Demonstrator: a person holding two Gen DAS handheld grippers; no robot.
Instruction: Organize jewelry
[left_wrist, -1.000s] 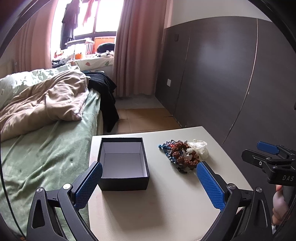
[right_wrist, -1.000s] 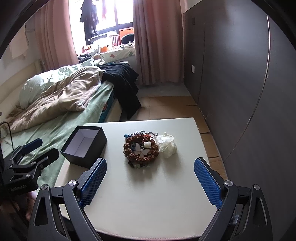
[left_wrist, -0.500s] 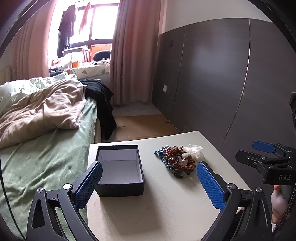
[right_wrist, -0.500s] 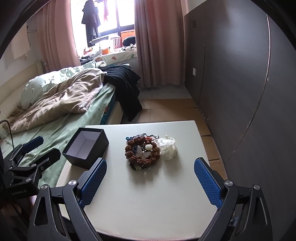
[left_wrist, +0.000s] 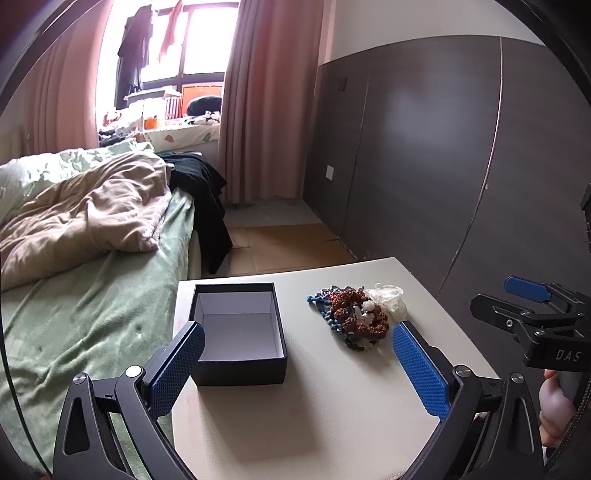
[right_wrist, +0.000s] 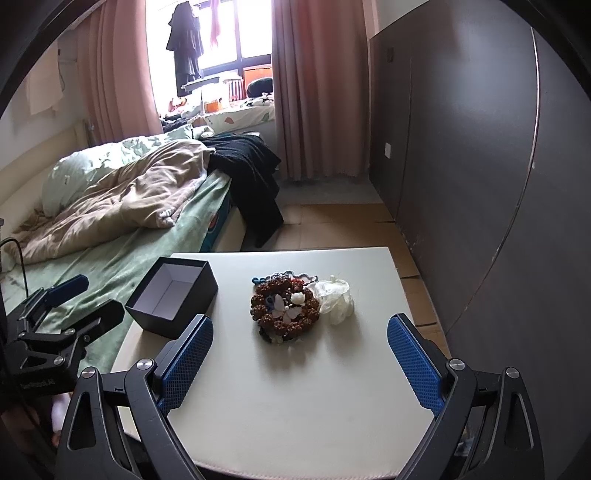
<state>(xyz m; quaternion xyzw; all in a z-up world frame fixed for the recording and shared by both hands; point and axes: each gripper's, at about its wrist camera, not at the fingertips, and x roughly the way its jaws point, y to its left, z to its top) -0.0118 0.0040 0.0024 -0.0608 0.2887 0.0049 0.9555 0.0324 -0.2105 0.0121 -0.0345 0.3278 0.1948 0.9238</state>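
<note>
Where grippers gape — one box (left_wrist: 238, 328), one jewelry heap (right_wrist: 286, 308).

A black box (left_wrist: 240, 332) with a white lining sits open and empty on the table's left side. Well apart to its right lies a jewelry pile (right_wrist: 284, 310): brown bead bracelets, blue beads, a pale butterfly piece, with a white crumpled piece (right_wrist: 334, 295) touching its right edge.

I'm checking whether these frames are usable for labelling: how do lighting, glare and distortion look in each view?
Left wrist view: window blown out, wardrobe panels curve from fisheye, jewelry pile sharp, soft shadow beside the black box. Right wrist view: same window glare, table evenly lit, jewelry pile clear, corners black.
</note>
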